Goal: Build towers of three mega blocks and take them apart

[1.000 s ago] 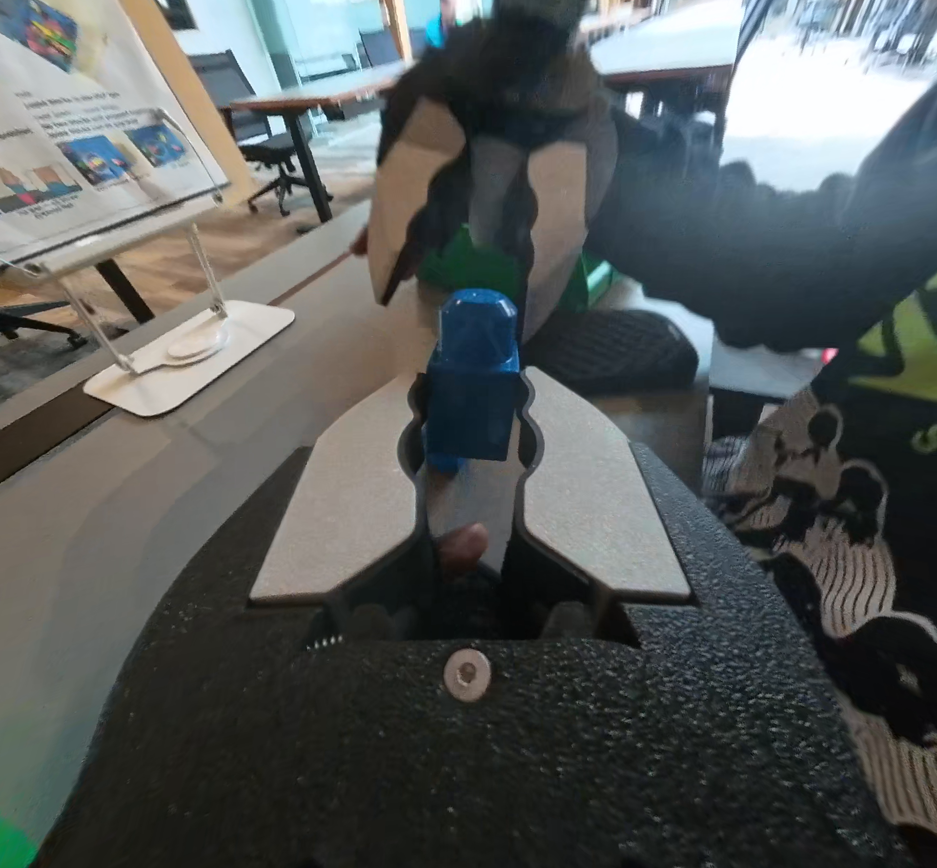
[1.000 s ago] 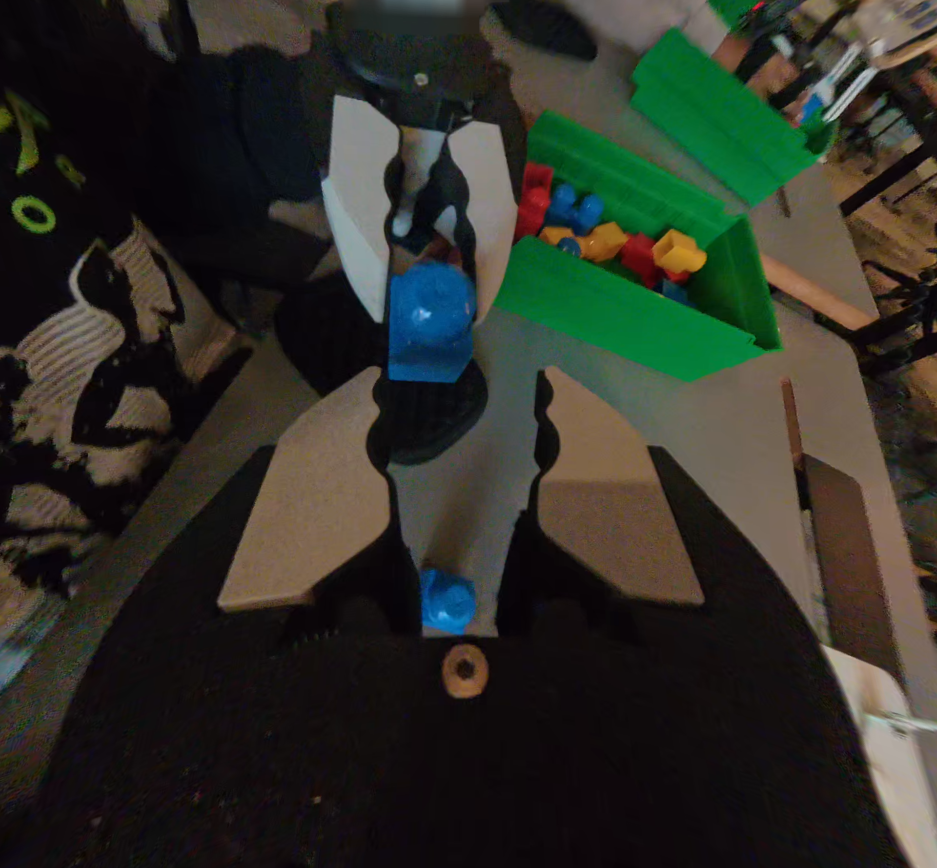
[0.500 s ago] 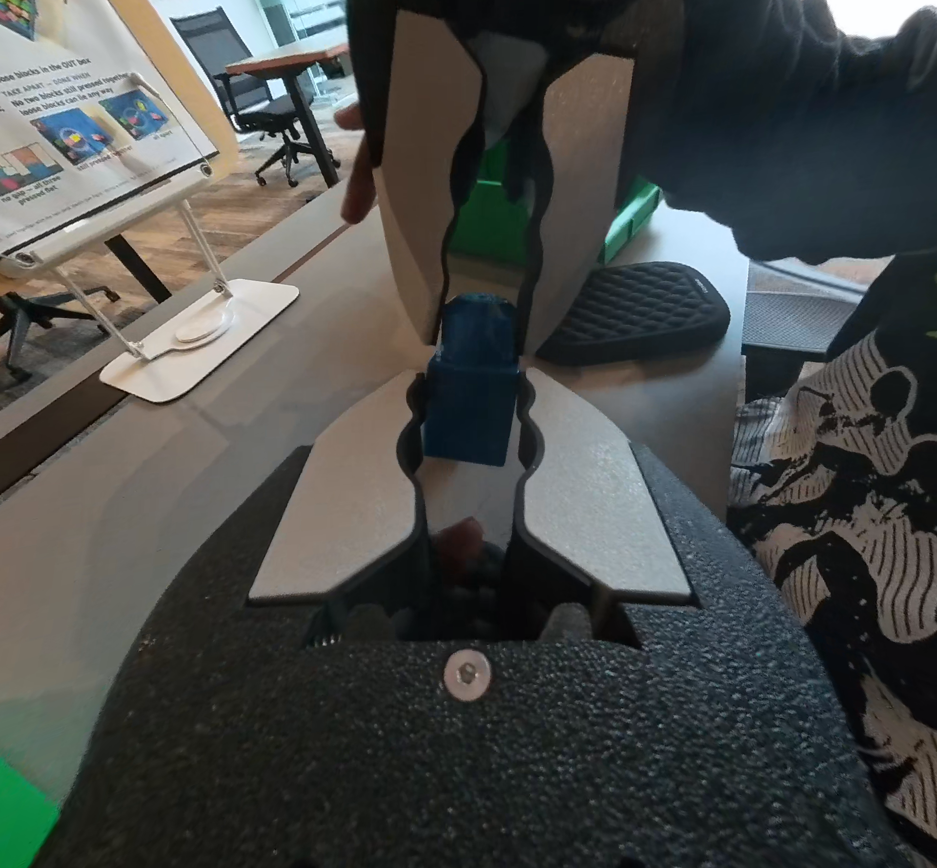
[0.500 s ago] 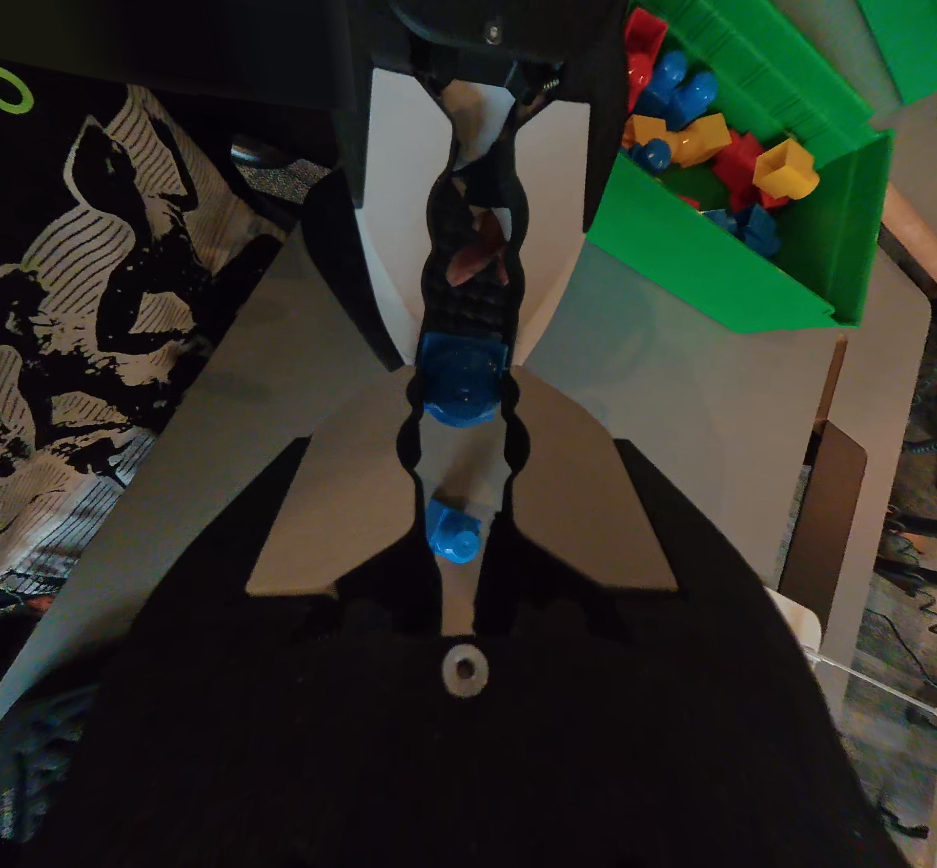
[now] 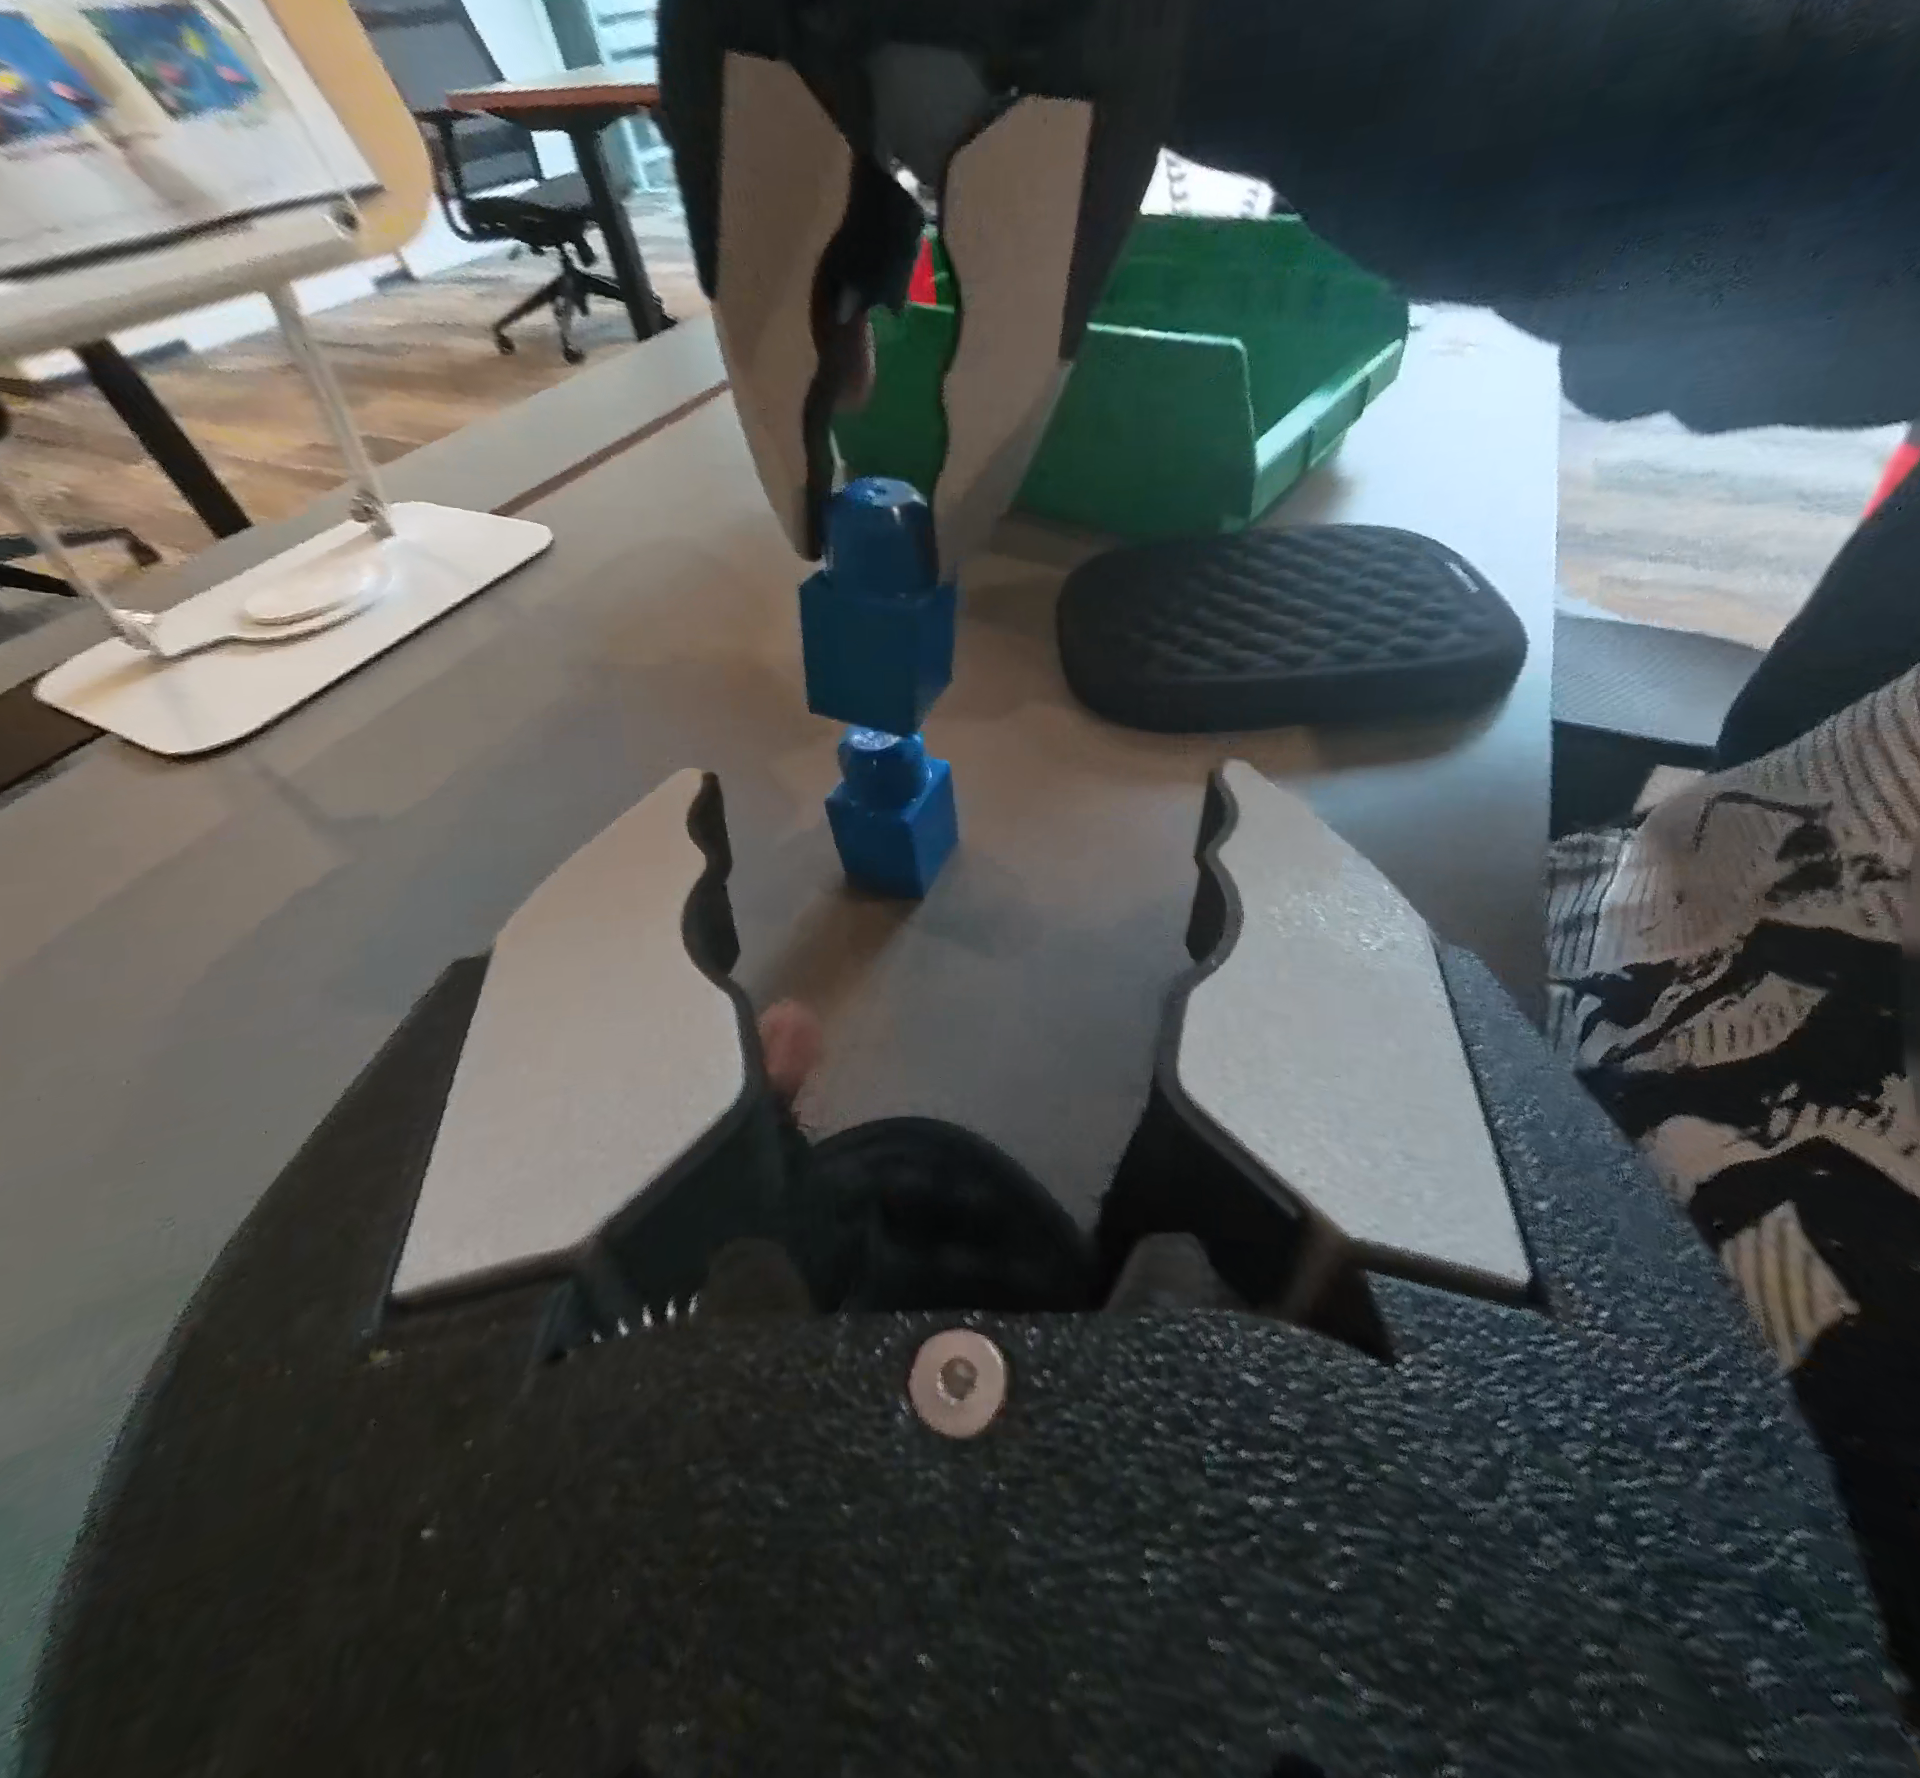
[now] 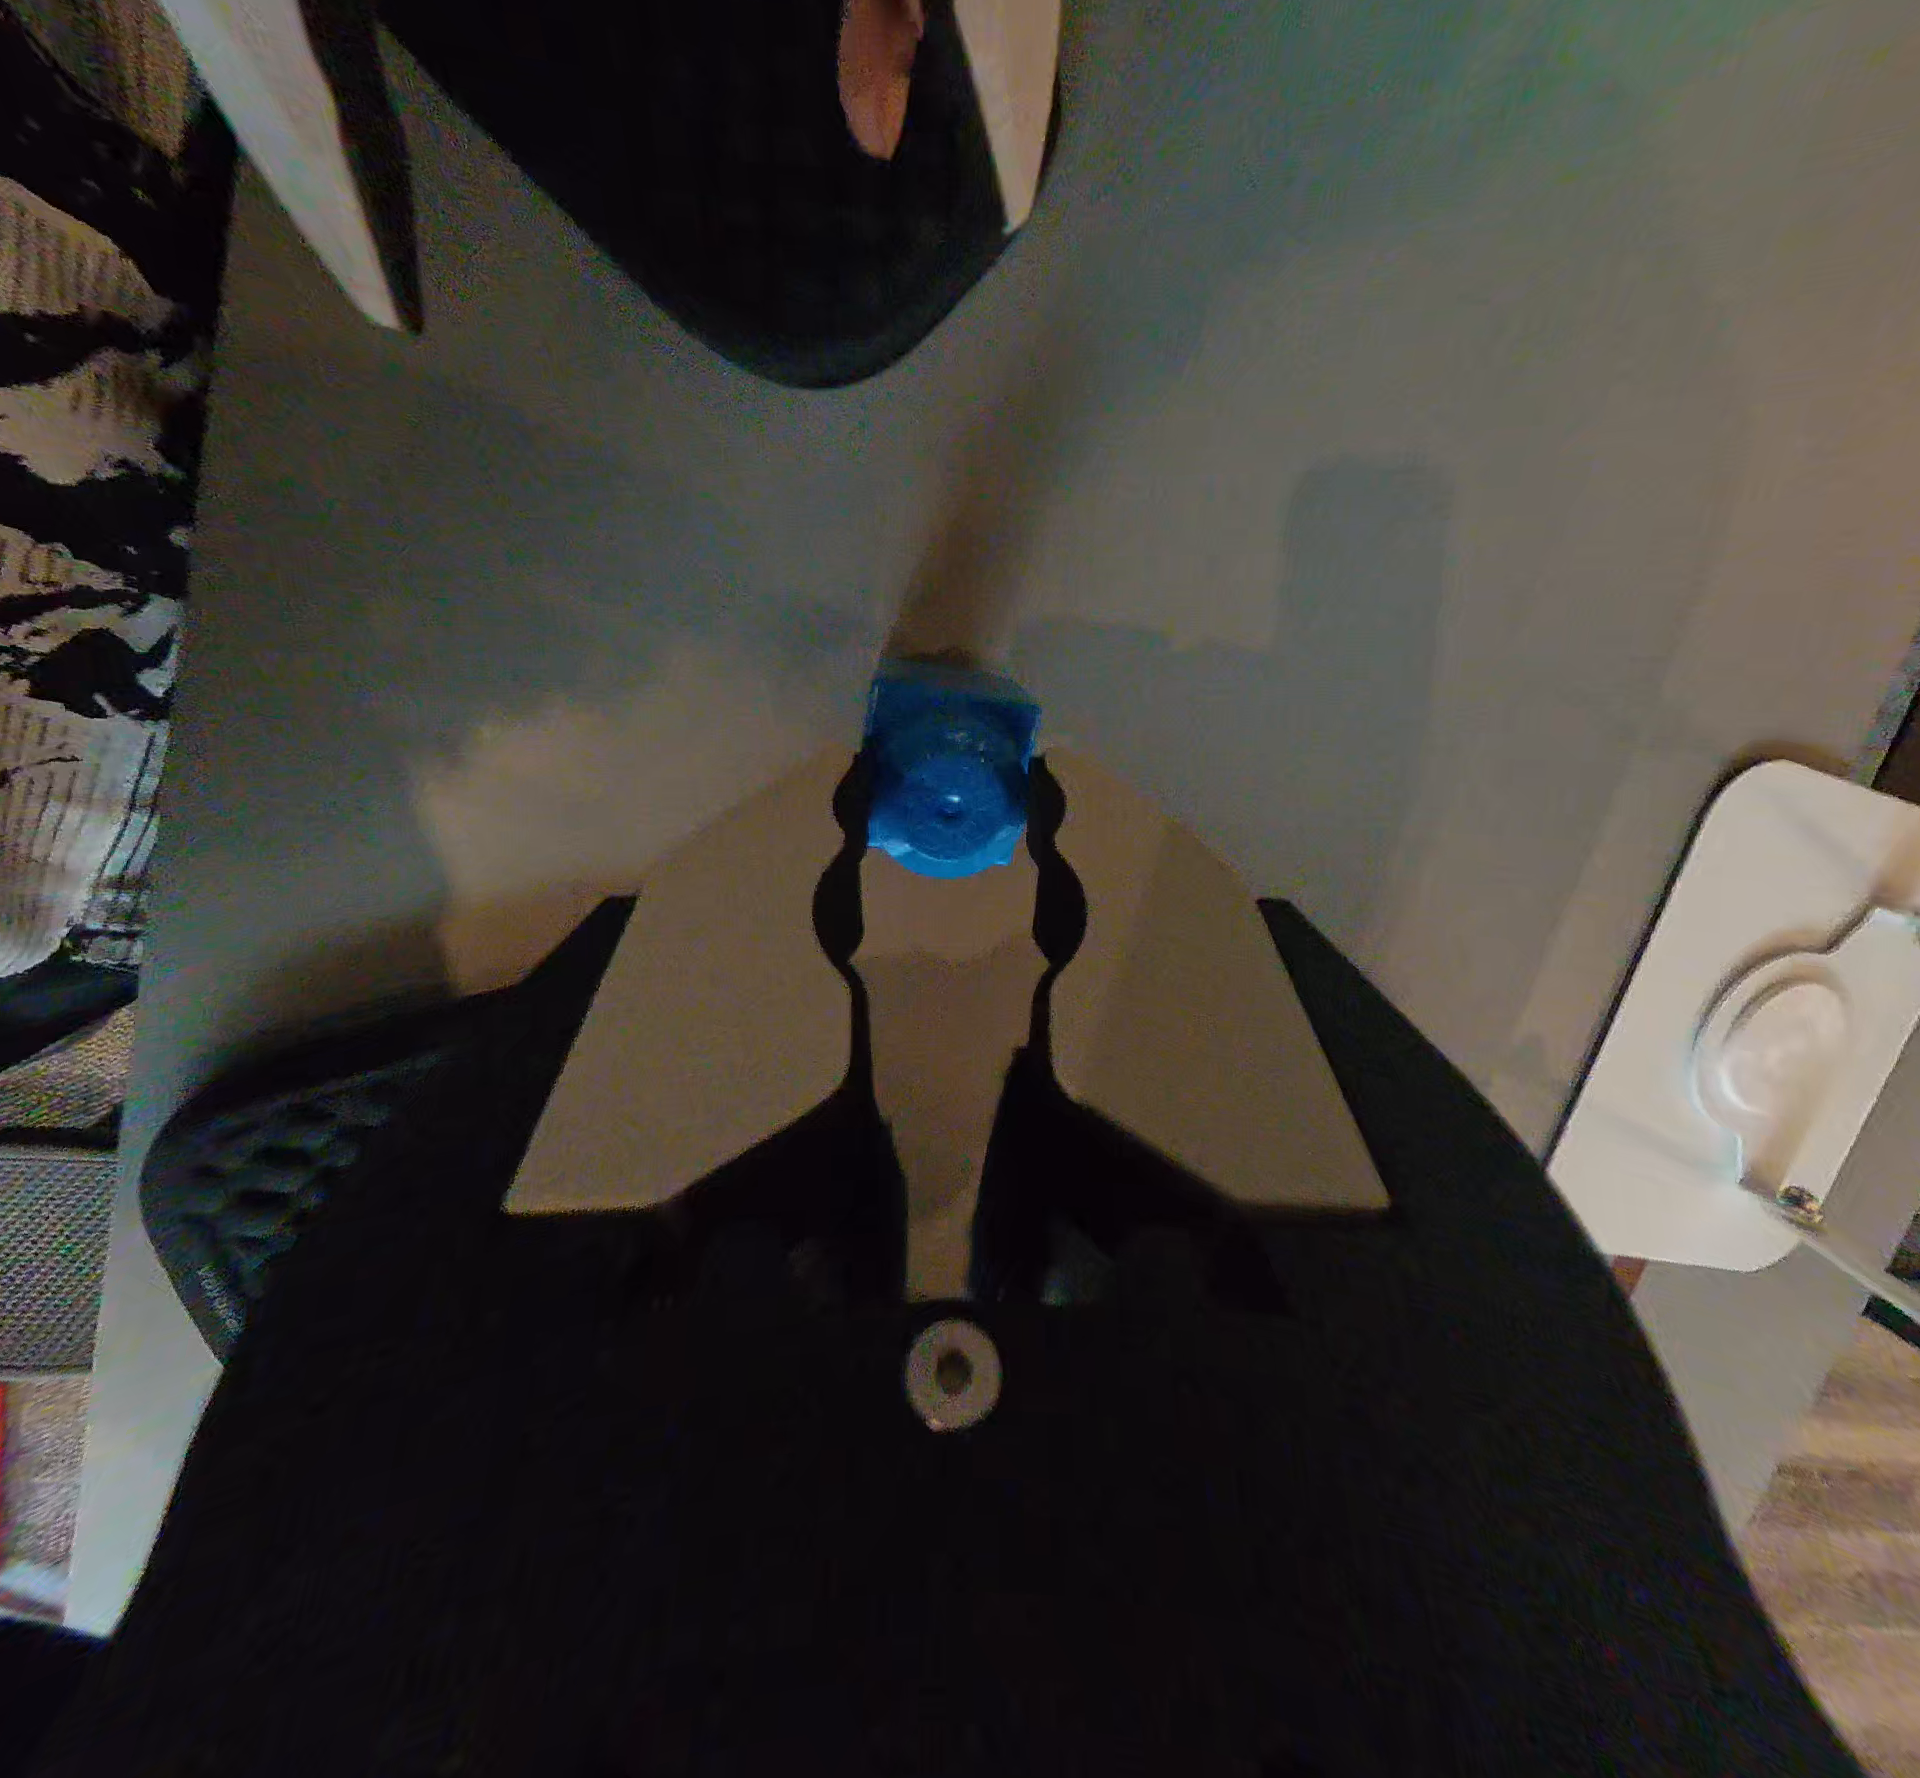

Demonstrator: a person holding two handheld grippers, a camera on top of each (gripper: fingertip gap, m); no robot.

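A blue block (image 5: pixel 875 648) hangs in the air, pinched by its top stud between the fingertips of the right gripper (image 5: pixel 878 523), which reaches down from above in the left wrist view. Straight under it, with a small gap between the two, a second blue block (image 5: pixel 891 829) stands upright on the grey table (image 5: pixel 312 897). In the right wrist view the held block (image 6: pixel 948 798) is seen from above, its stud clamped between the tips of the right gripper (image 6: pixel 943 819); the lower block is hidden beneath it.

The left gripper (image 5: pixel 961 835) holds nothing: its fingers are spread wide apart, low over the table, on the near side of the standing block and not touching it.

Behind the blocks lies a black quilted pad (image 5: pixel 1294 627), and beyond that a green bin (image 5: pixel 1195 398) on the table. A white stand base (image 5: pixel 301 622) sits to the left, carrying a tilted printed board (image 5: pixel 135 107); the same base (image 6: pixel 1766 1001) shows at the right edge of the right wrist view. A dark sleeve (image 5: pixel 1558 118) runs in from the right.
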